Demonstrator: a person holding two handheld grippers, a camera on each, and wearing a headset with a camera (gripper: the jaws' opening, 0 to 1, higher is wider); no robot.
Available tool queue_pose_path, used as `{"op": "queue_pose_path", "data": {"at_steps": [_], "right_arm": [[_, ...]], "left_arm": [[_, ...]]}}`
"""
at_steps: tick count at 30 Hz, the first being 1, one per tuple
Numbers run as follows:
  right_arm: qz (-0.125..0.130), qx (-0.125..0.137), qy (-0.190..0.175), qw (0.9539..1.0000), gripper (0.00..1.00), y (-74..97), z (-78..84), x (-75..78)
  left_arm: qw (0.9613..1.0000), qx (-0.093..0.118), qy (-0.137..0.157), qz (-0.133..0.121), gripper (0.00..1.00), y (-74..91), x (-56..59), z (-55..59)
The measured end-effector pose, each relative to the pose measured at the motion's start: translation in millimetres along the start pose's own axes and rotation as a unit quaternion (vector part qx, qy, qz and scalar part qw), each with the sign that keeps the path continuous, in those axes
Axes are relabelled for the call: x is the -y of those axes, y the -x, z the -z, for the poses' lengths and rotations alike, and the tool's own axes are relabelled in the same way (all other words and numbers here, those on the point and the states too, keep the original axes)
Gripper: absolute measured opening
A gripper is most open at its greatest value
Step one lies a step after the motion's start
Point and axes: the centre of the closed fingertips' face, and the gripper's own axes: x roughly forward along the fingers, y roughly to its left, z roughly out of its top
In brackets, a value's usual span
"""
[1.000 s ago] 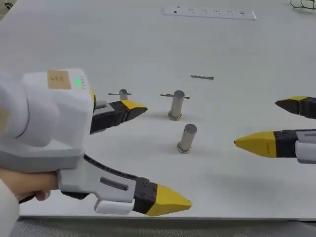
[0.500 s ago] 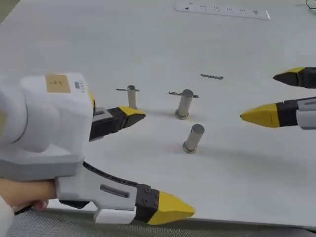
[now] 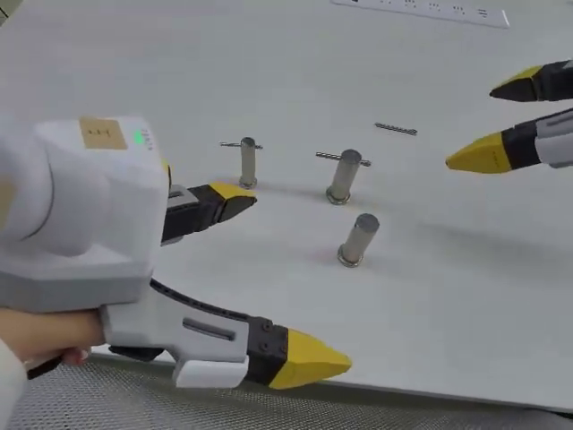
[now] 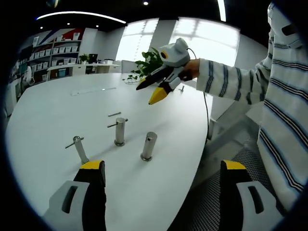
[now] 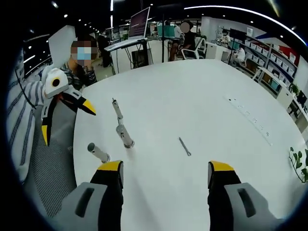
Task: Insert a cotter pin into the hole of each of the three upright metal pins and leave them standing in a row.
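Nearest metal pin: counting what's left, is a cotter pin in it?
Out: the metal pin stands bare; a cotter pin lies loose nearby.

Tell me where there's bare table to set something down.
Widest bare stretch: the table behind the left pin and middle pin, up to the power strip. Also free: right of the near pin, toward the front edge. Crowded: between the pins, and by the loose cotter pin, near the open right gripper.
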Motion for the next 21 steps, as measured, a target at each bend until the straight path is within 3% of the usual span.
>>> {"op": "queue_pose_path", "data": {"at_steps": [5, 9, 14, 18, 21], "right_arm": [[-0.011, -0.021, 0.026, 0.9994, 0.66, -13.6, -2.0, 12.0], [-0.010, -0.029, 0.051, 0.9983, 0.53, -24.3, -3.4, 19.5], [-0.021, -0.060, 0.072, 0.9953, 0.44, -40.0, 2.8, 23.3], [-0.021, -0.079, 0.088, 0.9928, 0.26, -51.0, 8.5, 30.4], [-0.023, -0.088, 0.092, 0.9916, 0.22, -59.8, 9.6, 33.4]], "left_arm": [[1.0000, 0.003, -0.001, -0.004, 0.98, 0.8, -0.2, -2.1], [1.0000, 0.008, 0.002, -0.002, 0.97, 1.5, 1.1, -3.5], [1.0000, 0.000, -0.007, 0.004, 0.97, 1.0, 6.4, -1.6], [1.0000, 0.000, -0.006, 0.005, 0.96, 0.0, 8.5, -1.2], [0.9999, 0.002, -0.006, 0.008, 0.96, -1.3, 11.2, -1.5]]}}
